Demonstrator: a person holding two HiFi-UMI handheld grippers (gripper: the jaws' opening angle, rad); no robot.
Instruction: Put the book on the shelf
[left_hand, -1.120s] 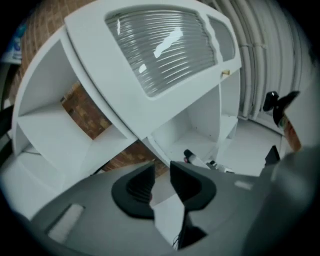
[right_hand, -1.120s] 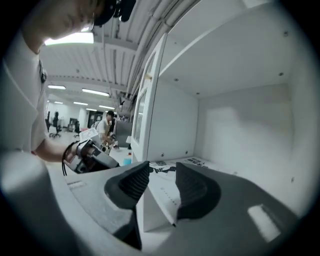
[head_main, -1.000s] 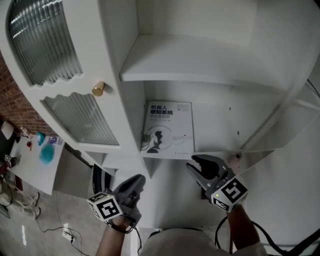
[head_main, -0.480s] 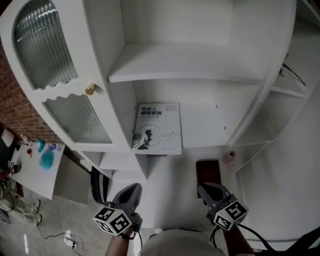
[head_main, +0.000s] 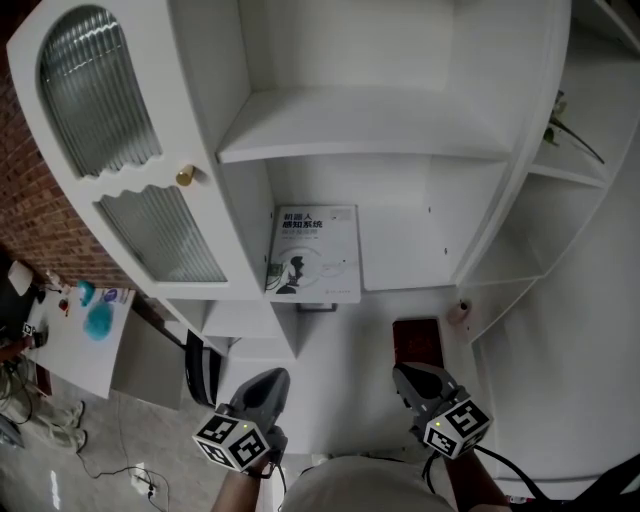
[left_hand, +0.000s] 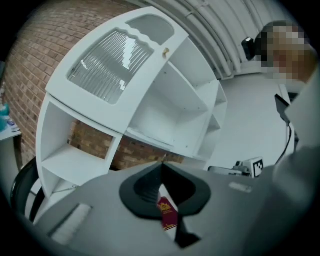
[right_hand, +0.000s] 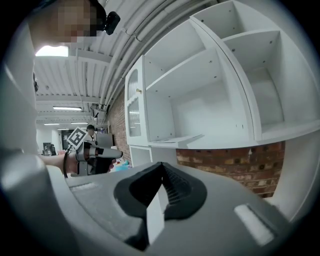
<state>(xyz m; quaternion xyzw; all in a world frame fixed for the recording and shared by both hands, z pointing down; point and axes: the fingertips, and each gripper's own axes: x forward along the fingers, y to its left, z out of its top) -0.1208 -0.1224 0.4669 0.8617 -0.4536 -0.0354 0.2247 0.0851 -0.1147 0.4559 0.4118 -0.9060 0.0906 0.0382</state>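
Left hand-held gripper (head_main: 266, 381), right hand-held gripper (head_main: 410, 374) level, closed.

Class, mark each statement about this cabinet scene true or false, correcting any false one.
1. The white book lies on a shelf. True.
2. The left gripper holds the white book. False: it is shut, empty, away from it.
3. The cabinet door has a gold knob. True.
4. The right gripper stands wide open. False: it is shut.
5. The dark red booklet lies on the top shelf. False: it lies lower, before the right gripper.
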